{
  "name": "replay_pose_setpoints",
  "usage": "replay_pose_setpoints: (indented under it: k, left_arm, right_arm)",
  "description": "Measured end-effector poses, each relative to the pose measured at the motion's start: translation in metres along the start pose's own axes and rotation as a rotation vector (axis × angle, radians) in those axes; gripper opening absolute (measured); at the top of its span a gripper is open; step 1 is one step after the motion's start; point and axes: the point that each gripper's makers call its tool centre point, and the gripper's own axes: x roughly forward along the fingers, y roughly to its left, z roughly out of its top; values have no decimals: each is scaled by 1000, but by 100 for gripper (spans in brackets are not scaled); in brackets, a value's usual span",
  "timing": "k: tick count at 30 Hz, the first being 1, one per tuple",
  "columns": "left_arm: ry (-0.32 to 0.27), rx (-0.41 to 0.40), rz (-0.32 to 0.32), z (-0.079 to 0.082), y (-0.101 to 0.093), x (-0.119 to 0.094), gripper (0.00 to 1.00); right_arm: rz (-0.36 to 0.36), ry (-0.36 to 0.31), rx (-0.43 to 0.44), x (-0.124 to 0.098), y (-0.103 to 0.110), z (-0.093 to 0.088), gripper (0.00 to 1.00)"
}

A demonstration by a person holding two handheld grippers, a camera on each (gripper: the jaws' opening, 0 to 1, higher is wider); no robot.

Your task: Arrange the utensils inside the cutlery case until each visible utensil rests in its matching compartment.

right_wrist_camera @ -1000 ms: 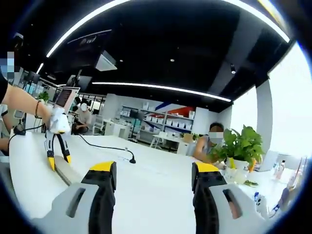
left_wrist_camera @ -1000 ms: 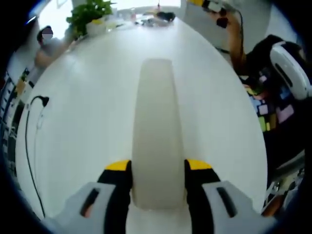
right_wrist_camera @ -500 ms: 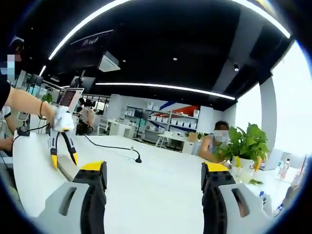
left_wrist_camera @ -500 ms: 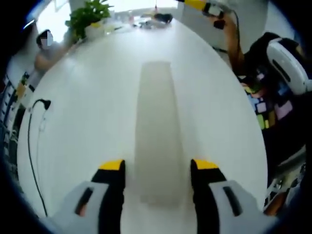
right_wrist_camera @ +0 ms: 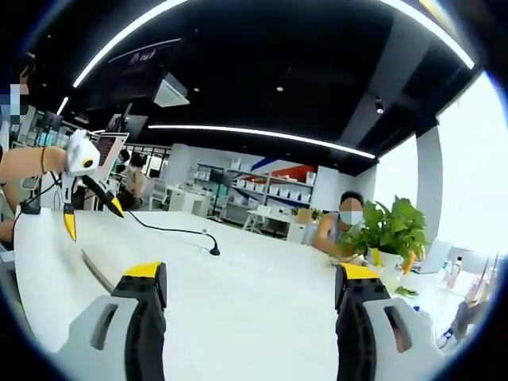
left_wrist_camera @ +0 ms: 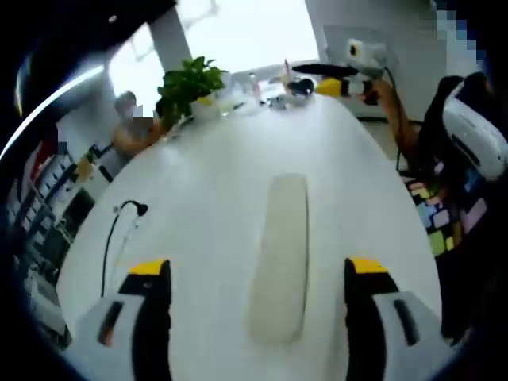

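Pale, frosted and long, the cutlery case point(left_wrist_camera: 281, 258) lies flat on the white worktop point(left_wrist_camera: 206, 190) between my left tongs point(left_wrist_camera: 258, 274), wide open and clear of it; my right tongs point(right_wrist_camera: 246, 278) gape empty, facing a potted plant point(right_wrist_camera: 389, 230)

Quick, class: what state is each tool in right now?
Left tool: open, holding nothing; the long pale case lies on the table between its jaws.
Right tool: open, empty.
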Motion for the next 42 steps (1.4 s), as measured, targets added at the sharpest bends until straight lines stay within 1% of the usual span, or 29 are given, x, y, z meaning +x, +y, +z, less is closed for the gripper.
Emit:
replay_pose_setpoints:
  k: [1,2,4,5,7,8,11,12,13,14,15,16,18,20,22,23,24,25,26,27,28,29,30,31,33,34,37,39,42]
  left_arm:
    - [-40,-21,34,6,3,-4,99]
    - [-96,-59,72,13,5,-9,100]
    - [-160,-94,130,20,11,-18,100]
    - [-186,-92,164,23,15,-24,100]
    - [-215,-88,251,25,24,-36,100]
    - [-224,-94,279,26,26,-41,100]
    - [-219,-106,350,19,25,-54,100]
    - [-226,-120,379,17,25,-59,100]
    - [-240,-130,399,17,26,-63,100]
    - [-290,-160,444,19,27,-72,100]
    - [-313,-188,465,18,27,-78,100]
    - [-324,-215,484,13,26,-85,100]
    - [-339,-284,544,1,27,-97,100]
    - [-312,-340,597,-19,27,-107,100]
    - [-333,-362,650,-30,30,-117,100]
    - [-324,-375,669,-38,30,-121,100]
    - [-313,-371,689,-45,29,-124,100]
    - [-316,-354,718,-48,30,-129,100]
    - [-321,-321,744,-51,31,-134,100]
    - [-313,-336,738,-54,29,-133,100]
    - [-308,-338,737,-57,27,-135,97]
    - [-312,-337,734,-59,25,-138,96]
    - [-345,-355,734,-57,25,-140,96]
    - [-357,-356,730,-57,24,-142,96]
    - [-366,-356,732,-55,21,-143,99]
    - [-369,-341,735,-54,19,-144,100]
    - [-362,-331,734,-53,13,-143,100]
    - [-386,-334,722,-50,6,-145,100]
    - [-386,-327,713,-47,2,-147,100]
  right_arm:
    - [0,-1,2,0,0,0,92]
    - [-2,-2,7,0,-1,0,93]
    - [-8,-6,23,-1,-4,-1,93]
    - [-10,-11,34,-1,-5,0,93]
    - [-9,-14,43,-2,-6,0,94]
    - [-11,-15,46,-2,-7,0,95]
    - [-22,0,52,-3,-10,-4,99]
    - [-23,2,57,-4,-11,-5,99]
    - [-25,-2,62,-6,-12,-5,99]
    - [-27,-6,65,-7,-13,-5,99]
    - [-32,-5,68,-7,-14,-5,99]
    - [-41,-2,68,-7,-15,-6,99]
    - [-53,0,69,-7,-18,-7,99]
    - [-50,-4,80,-8,-19,-7,99]
    - [-48,-2,89,-8,-19,-9,99]
    - [-50,6,93,-7,-18,-11,99]
    - [-54,16,93,-7,-19,-13,99]
    - [-60,23,92,-7,-19,-14,99]
    - [-66,31,91,-8,-20,-15,99]
    - [-72,38,88,-8,-20,-16,99]
    - [-75,39,85,-8,-21,-17,99]
    - [-78,38,80,-9,-20,-16,99]
    - [-82,41,80,-9,-21,-16,99]
    - [-88,48,83,-9,-22,-18,99]
    - [-94,63,87,-10,-21,-21,99]
    - [-95,69,83,-11,-21,-23,99]
    - [-105,81,88,-14,-22,-28,99]
    - [-106,86,93,-14,-21,-30,99]
    - [-105,91,100,-15,-21,-31,99]
